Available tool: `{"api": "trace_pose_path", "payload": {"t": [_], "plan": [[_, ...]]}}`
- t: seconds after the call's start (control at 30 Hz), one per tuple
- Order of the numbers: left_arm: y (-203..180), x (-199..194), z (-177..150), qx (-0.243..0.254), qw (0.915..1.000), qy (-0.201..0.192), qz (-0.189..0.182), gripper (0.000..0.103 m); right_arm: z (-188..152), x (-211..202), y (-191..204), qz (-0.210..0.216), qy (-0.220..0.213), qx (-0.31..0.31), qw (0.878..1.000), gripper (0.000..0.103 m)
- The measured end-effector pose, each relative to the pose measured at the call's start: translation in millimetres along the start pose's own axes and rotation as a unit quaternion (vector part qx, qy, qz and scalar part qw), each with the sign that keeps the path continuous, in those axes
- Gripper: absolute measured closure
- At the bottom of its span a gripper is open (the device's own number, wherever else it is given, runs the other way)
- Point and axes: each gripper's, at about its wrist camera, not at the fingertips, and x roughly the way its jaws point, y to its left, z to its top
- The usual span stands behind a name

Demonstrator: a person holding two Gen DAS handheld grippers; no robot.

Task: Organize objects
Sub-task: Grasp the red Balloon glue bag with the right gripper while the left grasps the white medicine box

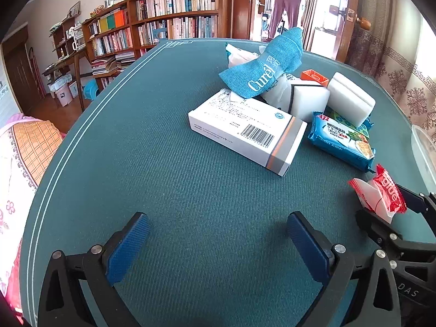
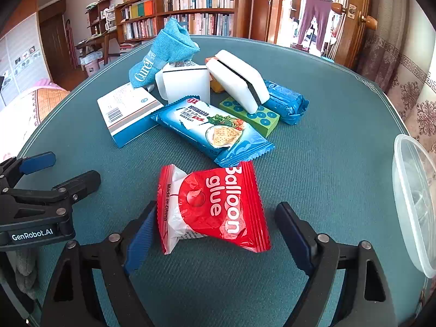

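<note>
Straddling the red packet, the right gripper has its jaws wide apart, one on each side. The left pad appears to touch or nearly touch the packet's edge; the right pad stands clear. Nothing is clamped yet. In my judgement this is the set-up for a pinch across the packet's width.

The packet, printed "Balloon glue", lies flat on the green table, apart from the main pile and just in front of the cracker pack. Its isolated position makes it the easiest item to take first, with no neighbour to disturb.

The left gripper hovers over bare cloth, jaws wide open and holding nothing. It sits well short of the white box, apparently kept out of the right gripper's way.

The pile behind is loose and stacked:
- the blue pouch drapes over the white box and other items;
- one sponge leans tilted on a green block;
- a second sponge stands behind the cracker pack;
- a blue wrapped pack lies at the far right.

A clear tub stands at the table's right edge, near the right gripper. It is the likely destination, which would explain why that side does the picking.

Risk noted: the packet is thin, slippery film and may buckle or slide when squeezed.
</note>
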Motion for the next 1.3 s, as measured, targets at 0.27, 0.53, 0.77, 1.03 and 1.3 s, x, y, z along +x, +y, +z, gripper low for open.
{"api": "trace_pose_path", "payload": {"t": [0.27, 0.53, 0.77, 1.03, 1.3], "plan": [[-6.3, -6.4, 23.2, -0.023, 0.9996, -0.005, -0.016, 0.000, -3.6, -8.3, -13.3, 0.007, -0.013, 0.022, 1.000, 0.051], [-13.1, 10.9, 60.9, -0.086, 0.9963, -0.001, 0.010, 0.000, -3.1, -8.0, -15.8, 0.011, -0.015, 0.025, 1.000, 0.051], [-23.6, 36.5, 82.4, -0.102, 0.9932, 0.006, 0.057, 0.000, -4.0, -7.1, -16.7, 0.010, -0.015, 0.024, 1.000, 0.051], [-28.5, 51.4, 85.3, -0.099, 0.9929, 0.021, 0.063, 0.000, -4.5, -5.6, -13.7, 0.009, -0.015, 0.021, 1.000, 0.049], [-14.4, 39.0, 72.3, -0.076, 0.9955, 0.015, 0.054, 0.000, -4.8, -5.4, -13.7, 0.010, -0.015, 0.022, 1.000, 0.049]]}}
